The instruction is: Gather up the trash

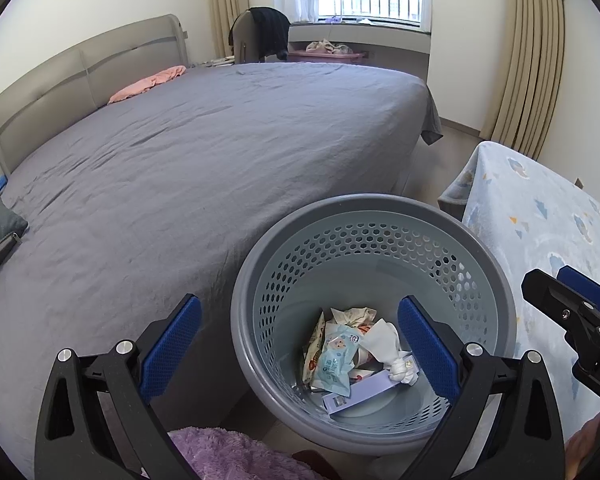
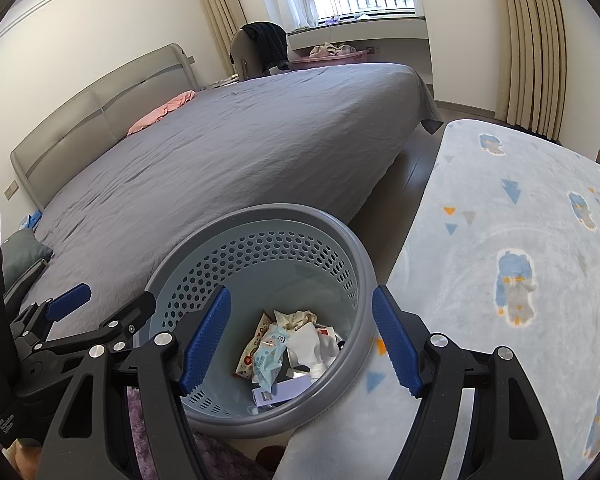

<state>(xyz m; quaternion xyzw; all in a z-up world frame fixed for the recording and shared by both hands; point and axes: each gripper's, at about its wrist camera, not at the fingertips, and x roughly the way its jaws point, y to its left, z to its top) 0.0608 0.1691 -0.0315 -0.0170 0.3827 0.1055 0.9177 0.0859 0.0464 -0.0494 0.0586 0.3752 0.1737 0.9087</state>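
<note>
Trash [image 1: 356, 356] already lies in your basket [image 1: 256, 280]; both tools, left tool [image 1: 300, 352] and right tool [image 2: 302, 344], hang spread and empty; bed [image 1: 180, 152] shows no litter.

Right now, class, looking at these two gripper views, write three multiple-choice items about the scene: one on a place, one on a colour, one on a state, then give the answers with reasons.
1. Where does the wastebasket stand?
A. On the grey bed
B. On the floor between the grey bed and the blue patterned blanket
C. On the windowsill

2. What colour are the gripper pads?
A. Blue
B. Red
C. Yellow

3. What state is the right gripper in?
A. Shut on a tissue
B. Shut on the basket rim
C. Open, holding nothing

Answers: B, as the basket sits low with the bed on one side and the blanket on the other; A, the pads show blue in both views; C, its jaws stand apart above the wrappers in the basket, with nothing pressed between them.
</note>
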